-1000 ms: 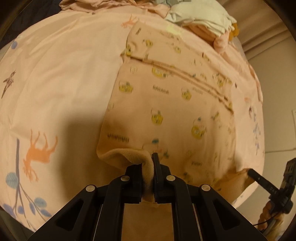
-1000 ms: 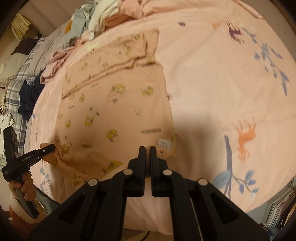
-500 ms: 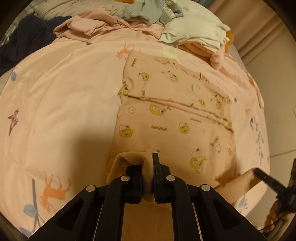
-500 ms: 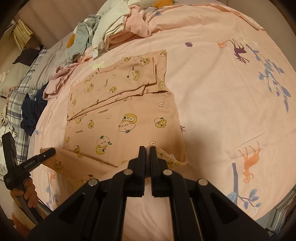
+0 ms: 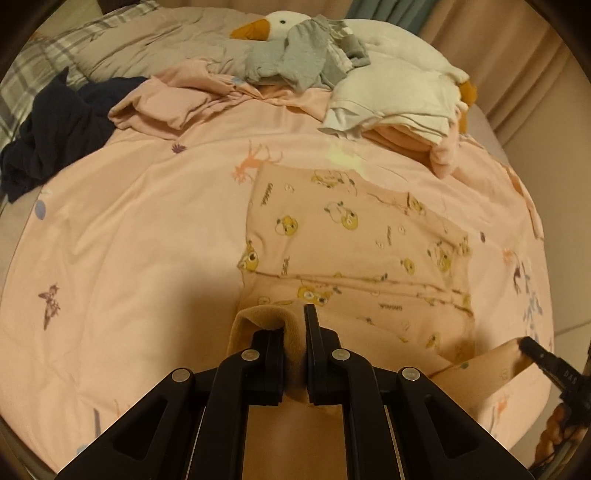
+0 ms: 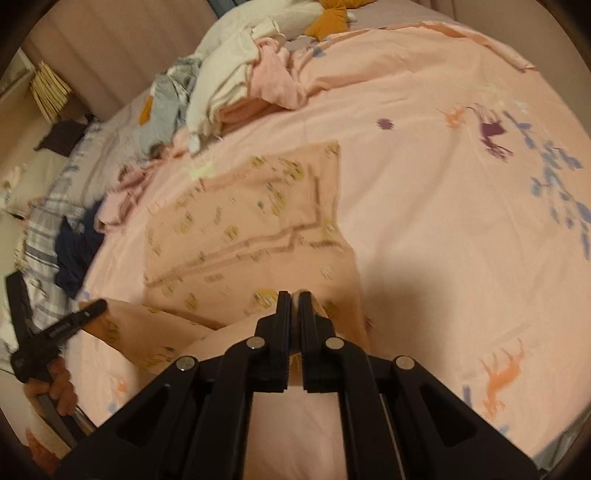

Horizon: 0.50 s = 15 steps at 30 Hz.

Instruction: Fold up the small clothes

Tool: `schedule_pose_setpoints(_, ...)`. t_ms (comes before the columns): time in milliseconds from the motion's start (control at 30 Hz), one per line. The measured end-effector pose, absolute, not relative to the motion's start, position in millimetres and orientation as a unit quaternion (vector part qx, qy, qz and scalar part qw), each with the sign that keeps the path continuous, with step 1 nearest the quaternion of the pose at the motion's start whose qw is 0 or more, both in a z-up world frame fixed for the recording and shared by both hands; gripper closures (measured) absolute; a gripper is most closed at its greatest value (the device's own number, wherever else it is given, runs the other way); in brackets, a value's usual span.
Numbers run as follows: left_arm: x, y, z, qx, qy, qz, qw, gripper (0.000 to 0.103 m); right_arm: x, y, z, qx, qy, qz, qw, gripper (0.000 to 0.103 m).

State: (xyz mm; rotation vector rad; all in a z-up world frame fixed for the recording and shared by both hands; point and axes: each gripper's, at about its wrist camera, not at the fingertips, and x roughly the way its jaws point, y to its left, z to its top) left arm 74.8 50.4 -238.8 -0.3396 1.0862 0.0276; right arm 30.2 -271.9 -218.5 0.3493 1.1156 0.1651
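A peach garment with yellow cartoon prints [image 5: 354, 251] lies partly folded on the pink bedspread [image 5: 129, 240]; it also shows in the right wrist view [image 6: 243, 229]. My left gripper [image 5: 295, 325] is shut on the garment's near hem, lifted off the bed. My right gripper [image 6: 291, 299] is shut on the other near corner of the hem. The lifted hem hangs between the two grippers. The right gripper's tip shows at the left view's lower right [image 5: 543, 354]; the left gripper shows at the right view's lower left [image 6: 62, 325].
A heap of clothes lies at the bed's far side: white [image 5: 399, 96], grey [image 5: 295, 59], pink [image 5: 173, 99] and navy [image 5: 55, 129] pieces, with a plush goose [image 5: 280, 22]. The bed's edge is at the right [image 5: 546, 295]. A plaid pillow [image 6: 44, 236] lies left.
Both grippers have risen and carried the near hem forward over the garment, so more of the far bed and the clothes heap has come into view.
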Motion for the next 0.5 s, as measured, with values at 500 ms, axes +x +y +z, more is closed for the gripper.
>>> schedule_pose_setpoints(500, 134, 75, -256, -0.187, 0.488, 0.031, 0.852, 0.094, 94, -281, -209, 0.196, 0.506, 0.076, 0.836, 0.098)
